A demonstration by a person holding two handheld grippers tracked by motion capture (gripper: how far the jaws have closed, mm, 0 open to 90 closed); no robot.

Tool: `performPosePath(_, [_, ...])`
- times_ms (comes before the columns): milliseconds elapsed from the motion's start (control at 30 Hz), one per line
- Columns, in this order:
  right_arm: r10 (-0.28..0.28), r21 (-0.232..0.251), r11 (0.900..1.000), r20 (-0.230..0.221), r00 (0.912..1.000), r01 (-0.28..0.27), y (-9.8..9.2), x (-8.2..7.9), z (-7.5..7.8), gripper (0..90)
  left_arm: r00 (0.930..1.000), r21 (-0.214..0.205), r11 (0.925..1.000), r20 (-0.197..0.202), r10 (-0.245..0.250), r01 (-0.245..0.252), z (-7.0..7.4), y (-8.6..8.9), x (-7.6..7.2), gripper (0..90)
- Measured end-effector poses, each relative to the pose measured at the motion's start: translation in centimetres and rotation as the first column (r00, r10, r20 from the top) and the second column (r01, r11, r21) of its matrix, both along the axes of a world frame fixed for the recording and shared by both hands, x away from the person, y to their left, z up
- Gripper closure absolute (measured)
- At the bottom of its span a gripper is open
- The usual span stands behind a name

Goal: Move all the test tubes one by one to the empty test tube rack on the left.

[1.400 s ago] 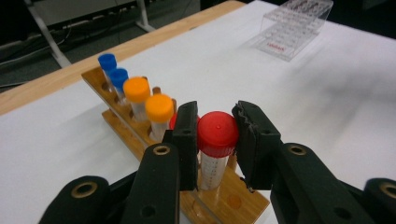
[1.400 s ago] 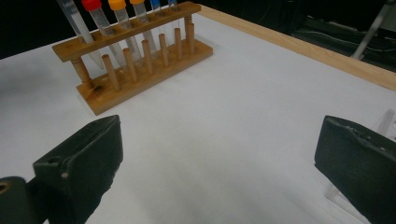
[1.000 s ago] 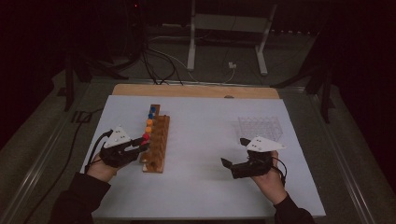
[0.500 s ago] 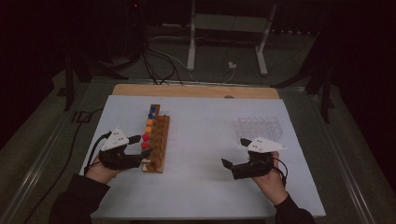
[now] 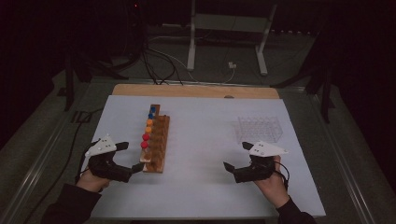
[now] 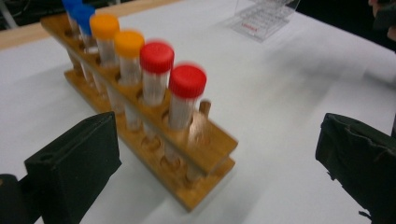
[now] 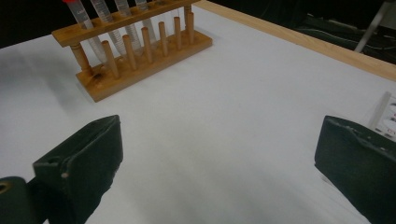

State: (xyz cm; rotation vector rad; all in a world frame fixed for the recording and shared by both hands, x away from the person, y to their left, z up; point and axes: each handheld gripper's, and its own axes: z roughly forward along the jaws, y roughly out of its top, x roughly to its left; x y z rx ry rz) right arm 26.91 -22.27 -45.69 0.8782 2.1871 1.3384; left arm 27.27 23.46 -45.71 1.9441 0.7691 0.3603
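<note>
The left tool has just been opening — nothing is held between its jaws beside the wooden rack at lower left. The right tool is spread apart at lower right, empty, over the desk.

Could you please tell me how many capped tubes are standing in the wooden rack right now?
6, in one row of the wooden rack: two red-capped tubes at the near end, two orange-capped tubes mid-row, and two blue-capped tubes farthest away.

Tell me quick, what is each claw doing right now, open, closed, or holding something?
Left claw: open, jaws just opened, nothing between them, beside the tube rack.
Right claw: open, holding nothing.
</note>
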Motion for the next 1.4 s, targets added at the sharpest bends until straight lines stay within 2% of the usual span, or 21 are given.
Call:
performPosePath(67, [-0.001,0.001,1.0,0.003,1.0,0.001,-0.2,0.0,-0.2,0.7,0.9999,0.001,0.9999,-0.006,-0.01,0.01,-0.5,0.1,-0.2,0.5])
performPosePath(167, [-0.006,0.004,1.0,0.003,1.0,0.006,-0.6,0.0,-0.5,0.7,0.9997,-0.001,1.0,-0.022,0.002,-0.002,-1.5,0.2,-0.3,0.5])
performPosePath(433, [0.002,-0.024,0.9997,-0.004,1.0,-0.002,-0.9,-0.1,-1.4,0.7,0.9994,0.018,0.9994,-0.014,0.031,-0.031,-3.9,-0.2,-0.9,0.6])
performPosePath(533, [0.005,-0.028,0.9996,-0.002,1.0,-0.005,-0.9,-0.2,-1.6,0.7,0.999,0.036,0.9984,-0.011,0.043,-0.043,-4.6,-0.4,-1.2,0.6])
performPosePath(733, [0.014,-0.031,0.9994,-0.002,0.9999,-0.014,-0.8,-0.2,-1.9,0.7,0.998,0.094,0.9948,-0.046,0.043,-0.039,-6.4,-0.7,-1.5,0.6])
performPosePath(767, [0.014,-0.032,0.9994,-0.002,0.9999,-0.014,-0.8,-0.1,-1.9,0.7,0.9978,0.099,0.9941,-0.042,0.05,-0.046,-6.5,-0.6,-1.4,0.6])
performPosePath(900, [0.016,-0.027,0.9995,0.0,0.9999,-0.016,-0.8,-0.2,-1.9,0.7,0.9969,0.066,0.9956,-0.036,0.069,-0.067,-6.5,-0.3,-1.2,0.6])
performPosePath(967, [0.016,-0.029,0.9995,-0.001,0.9999,-0.016,-0.8,-0.2,-2.0,0.7,0.9971,0.063,0.9956,-0.027,0.072,-0.07,-6.5,-0.3,-1.3,0.6])
performPosePath(1033, [0.017,-0.032,0.9993,-0.002,0.9998,-0.017,-0.8,-0.1,-2.0,0.7,0.9977,0.064,0.9959,-0.018,0.065,-0.063,-6.5,-0.4,-1.4,0.6])
performPosePath(1167, [0.012,-0.034,0.9993,-0.001,0.9999,-0.012,-0.8,-0.1,-2.1,0.7,0.998,0.047,0.9975,-0.03,0.055,-0.053,-6.5,-0.3,-1.4,0.6])
performPosePath(1400, [0.006,-0.032,0.9995,0.007,1.0,-0.006,-0.9,-0.2,-2.0,0.7,0.9987,0.043,0.9981,-0.022,0.046,-0.045,-6.4,-0.4,-1.5,0.6])
